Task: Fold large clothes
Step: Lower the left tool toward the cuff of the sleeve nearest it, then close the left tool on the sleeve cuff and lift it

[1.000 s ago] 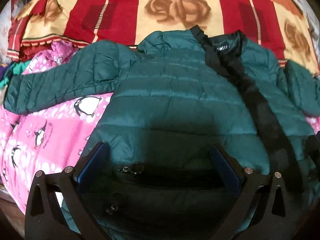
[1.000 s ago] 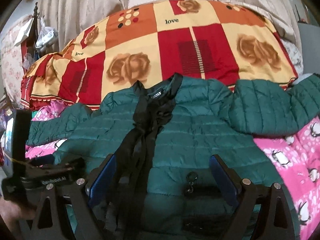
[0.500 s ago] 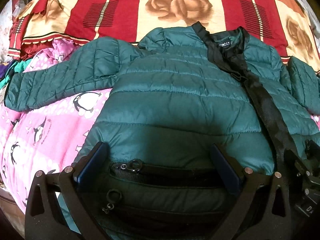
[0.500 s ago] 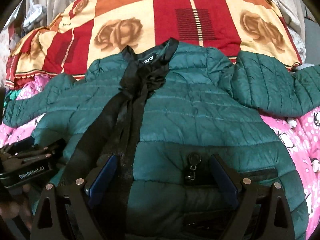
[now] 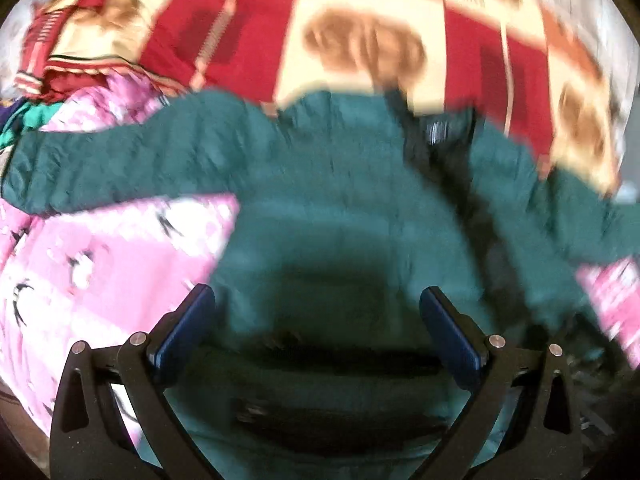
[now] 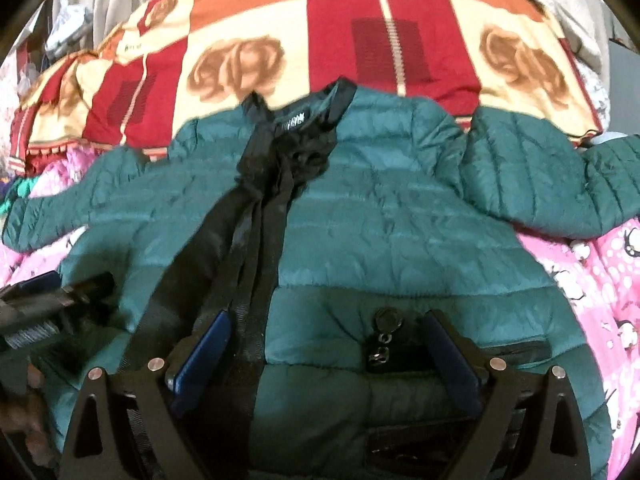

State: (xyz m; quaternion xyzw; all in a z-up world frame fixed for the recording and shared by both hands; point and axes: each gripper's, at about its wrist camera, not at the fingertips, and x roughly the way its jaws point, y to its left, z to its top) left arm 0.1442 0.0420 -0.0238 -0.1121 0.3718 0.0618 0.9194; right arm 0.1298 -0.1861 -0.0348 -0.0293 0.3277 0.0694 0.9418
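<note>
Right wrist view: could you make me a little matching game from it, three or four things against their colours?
Things:
1. puffer jacket
2. zipper band
3. penguin sheet
4. finger pads of the right hand-held gripper

Colours:
A. pink
B. blue
C. dark green
D. black

Pairs: 1-C, 2-D, 3-A, 4-B

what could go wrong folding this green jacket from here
The black front placket lies loose and twisted down the green jacket, so a fold now may trap it crooked. The zipper pull sits between the open right gripper fingers and could get pinched instead of fabric. The left wrist view is badly blurred, so the open left gripper may close off target.
</note>
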